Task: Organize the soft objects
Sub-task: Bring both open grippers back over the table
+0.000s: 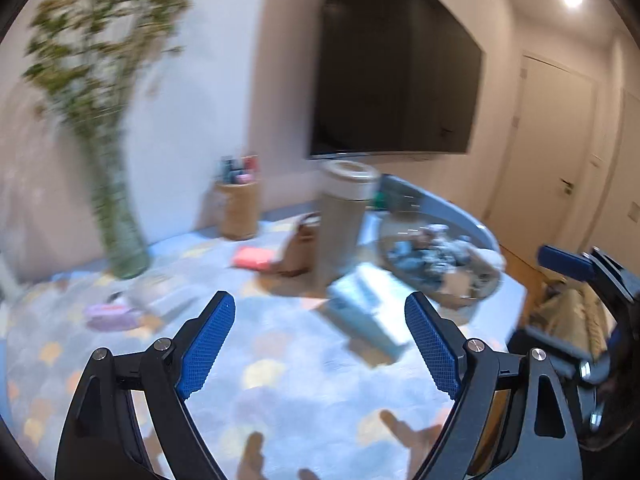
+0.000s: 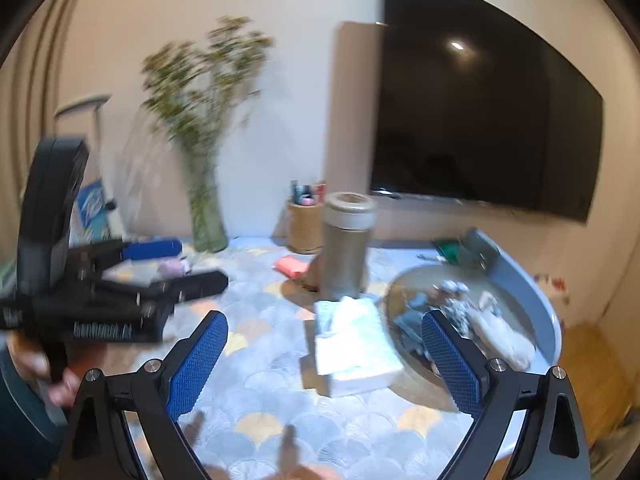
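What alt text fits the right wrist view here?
The open right gripper with blue textured pads hovers empty over a table with a scalloped pastel cloth, facing a white tissue pack and a round tray of soft items. Behind stand a beige lidded tumbler, a glass vase of greenery and a black wall screen; the left gripper enters from the left.

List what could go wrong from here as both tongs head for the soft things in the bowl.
1. The tall tumbler stands upright right beside the bowl; a swinging arm could topple it.
2. The tissue pack lies at the bowl's near edge, so the open right tongs may grab it instead of the soft items.
3. Both views are blurred, and the open left tongs sit close beside the right; they might collide.
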Tool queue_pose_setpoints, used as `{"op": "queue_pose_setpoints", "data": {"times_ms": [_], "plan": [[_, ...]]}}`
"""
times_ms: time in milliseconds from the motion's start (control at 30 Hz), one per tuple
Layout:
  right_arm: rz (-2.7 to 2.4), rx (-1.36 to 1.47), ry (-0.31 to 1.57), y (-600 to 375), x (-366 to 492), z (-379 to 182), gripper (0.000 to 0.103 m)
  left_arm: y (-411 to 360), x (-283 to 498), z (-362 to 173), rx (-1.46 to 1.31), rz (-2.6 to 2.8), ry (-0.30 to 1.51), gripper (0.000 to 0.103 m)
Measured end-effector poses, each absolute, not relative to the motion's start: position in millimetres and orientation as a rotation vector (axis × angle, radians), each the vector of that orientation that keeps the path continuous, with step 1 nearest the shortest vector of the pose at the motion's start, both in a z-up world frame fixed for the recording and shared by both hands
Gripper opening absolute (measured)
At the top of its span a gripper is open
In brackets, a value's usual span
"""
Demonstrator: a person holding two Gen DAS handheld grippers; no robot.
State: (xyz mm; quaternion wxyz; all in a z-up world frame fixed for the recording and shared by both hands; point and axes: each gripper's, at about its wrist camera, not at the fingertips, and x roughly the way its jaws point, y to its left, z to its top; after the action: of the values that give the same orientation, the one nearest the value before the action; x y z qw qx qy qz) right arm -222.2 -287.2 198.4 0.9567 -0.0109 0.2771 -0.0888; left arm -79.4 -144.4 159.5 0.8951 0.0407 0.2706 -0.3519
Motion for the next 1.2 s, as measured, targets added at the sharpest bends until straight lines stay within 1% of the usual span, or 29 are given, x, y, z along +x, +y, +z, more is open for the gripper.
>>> {"op": "queue_pose_setpoints", "data": {"times_ms": [167,333,533,733,867,967,1133,1200], "plan": [[-0.107,-0.186,0.583,-229,-201,180,0.099,-89,-59,151,0.026,-0.603,0.587,0.086],[-0.024,-0.255,0.646,-190,-168,152,0.099,-41,-47,137,-0.030,-0.484,0.621,0.086],[0.121,-0.197,0.744,-166,-125,116,0.099,16,-37,115,-0.054,-0.347,0.676,0.086],[0.257,-0.036,0.860,-165,-87,75,0.099,57,-10,71,-0.115,-0.242,0.802,0.086],[0.263,0.032,0.913,-173,-66,61,0.099,71,13,58,-0.196,-0.235,0.859,0.086],[0.251,0.051,0.927,-181,-45,67,0.099,70,40,61,-0.245,-0.244,0.880,0.086],[0.299,0.192,0.946,-201,19,79,0.099,50,90,71,-0.281,-0.211,0.850,0.086],[0.265,0.195,0.939,-205,48,78,0.099,36,112,67,-0.278,-0.197,0.844,0.086]]}}
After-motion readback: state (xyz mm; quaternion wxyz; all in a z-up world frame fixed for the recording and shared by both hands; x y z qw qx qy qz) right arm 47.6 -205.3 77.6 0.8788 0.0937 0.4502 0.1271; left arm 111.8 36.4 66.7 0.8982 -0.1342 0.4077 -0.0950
